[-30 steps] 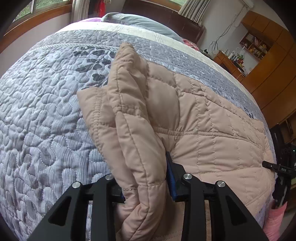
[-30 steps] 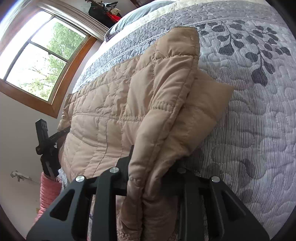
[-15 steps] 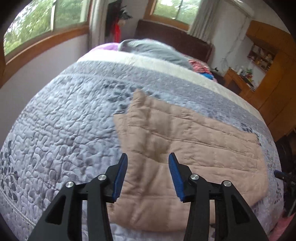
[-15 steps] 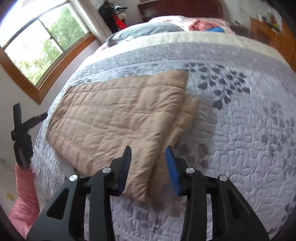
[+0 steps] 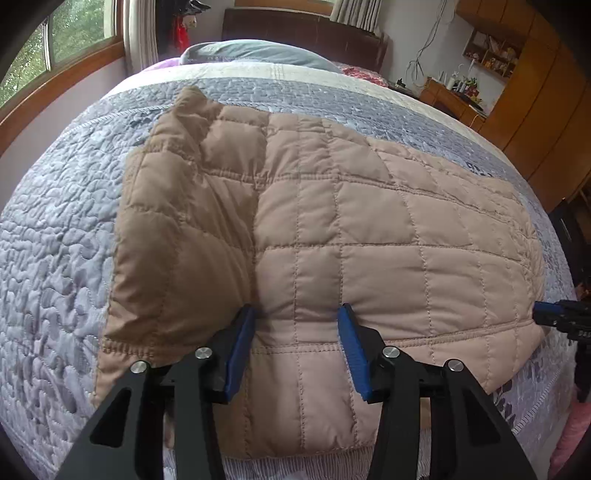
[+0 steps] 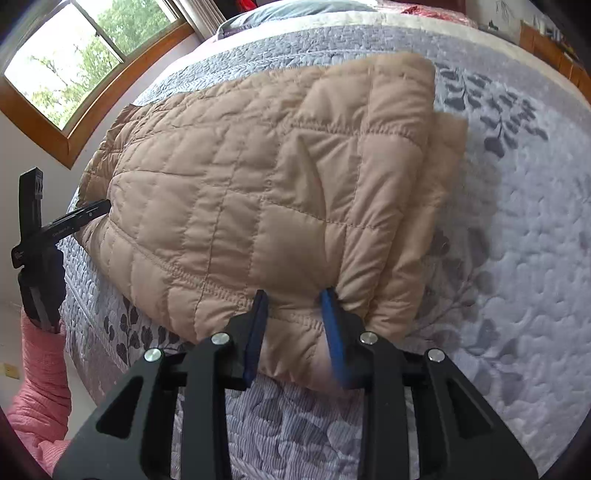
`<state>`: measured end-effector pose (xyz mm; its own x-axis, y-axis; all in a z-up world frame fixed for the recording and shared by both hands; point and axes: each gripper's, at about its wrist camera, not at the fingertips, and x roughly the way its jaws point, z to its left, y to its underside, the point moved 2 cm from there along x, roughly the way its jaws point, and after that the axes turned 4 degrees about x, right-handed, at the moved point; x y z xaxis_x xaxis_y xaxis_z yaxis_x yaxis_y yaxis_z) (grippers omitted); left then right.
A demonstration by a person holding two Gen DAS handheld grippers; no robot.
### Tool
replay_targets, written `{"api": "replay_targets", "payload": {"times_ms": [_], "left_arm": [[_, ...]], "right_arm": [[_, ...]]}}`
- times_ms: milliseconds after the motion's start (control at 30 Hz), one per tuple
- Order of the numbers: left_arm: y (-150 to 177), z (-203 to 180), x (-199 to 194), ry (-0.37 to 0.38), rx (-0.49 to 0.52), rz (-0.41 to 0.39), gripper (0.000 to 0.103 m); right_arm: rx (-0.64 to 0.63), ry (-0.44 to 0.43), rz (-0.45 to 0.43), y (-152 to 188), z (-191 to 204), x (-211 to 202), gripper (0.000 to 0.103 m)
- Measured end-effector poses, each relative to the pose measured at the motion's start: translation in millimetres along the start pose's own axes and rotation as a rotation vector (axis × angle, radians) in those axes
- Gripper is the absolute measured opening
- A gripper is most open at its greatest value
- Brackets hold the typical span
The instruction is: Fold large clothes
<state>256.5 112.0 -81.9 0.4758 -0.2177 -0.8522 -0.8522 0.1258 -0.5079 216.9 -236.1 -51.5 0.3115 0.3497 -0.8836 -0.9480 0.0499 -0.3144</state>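
A tan quilted jacket (image 5: 351, 221) lies folded on the grey-lilac bed quilt (image 5: 55, 258), with one part laid over its left side. My left gripper (image 5: 298, 314) stands open over the jacket's near edge, the flat fabric beneath its blue pads. In the right wrist view the same jacket (image 6: 258, 184) fills the middle. My right gripper (image 6: 294, 297) is closing on the jacket's near hem. The fabric is bunched between its pads and puckers at the right pad. Each gripper also shows in the other view, the right gripper (image 5: 543, 317) and the left gripper (image 6: 92, 210).
The quilt (image 6: 517, 258) spreads wide to the right of the jacket. A grey pillow (image 5: 258, 51) and dark headboard (image 5: 295, 26) are at the far end. Wooden cabinets (image 5: 535, 92) stand right, a window (image 6: 74, 55) left. A pink sleeve (image 6: 40, 369) is by the bed's edge.
Both grippers let go of the jacket part they held up, and it now lies flat on the jacket. They drew back, then came down at the near edge, the right one pinching the hem.
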Motion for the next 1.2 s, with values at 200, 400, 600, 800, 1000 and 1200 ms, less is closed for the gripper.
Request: {"api": "replay_targets", "payload": {"times_ms": [200,400,600,800,1000,1200], "left_arm": [[-1.0,-0.1,-1.1,-0.021,-0.012,0.001,0.047],[14.9,11.8,-52.5,0.027,-0.159,-0.035,0.051],[68.7,46.4,-71.4,0.137,-0.441,-0.042,0.057],[95.2,70.2,-58.3,0.276,-0.665,-0.116,0.058],[87.3,96.9,-27.7,0.322,-0.856,-0.182,0.058],[72.2,114.7,-13.1,0.329,-0.922,-0.214,0.036]], "right_arm": [[0.012,0.006,-0.016,-1.8,-0.7,-5.7,0.029],[-0.038,0.002,-0.092,-2.7,10.4,-55.8,0.032],[-0.056,-0.002,-0.053,4.4,9.4,-55.2,0.032],[-0.033,0.01,0.003,9.8,-2.4,-28.1,0.029],[-0.029,-0.007,0.016,9.2,-7.2,-18.0,0.029],[-0.034,-0.007,0.028,8.5,-6.0,-15.8,0.028]]}}
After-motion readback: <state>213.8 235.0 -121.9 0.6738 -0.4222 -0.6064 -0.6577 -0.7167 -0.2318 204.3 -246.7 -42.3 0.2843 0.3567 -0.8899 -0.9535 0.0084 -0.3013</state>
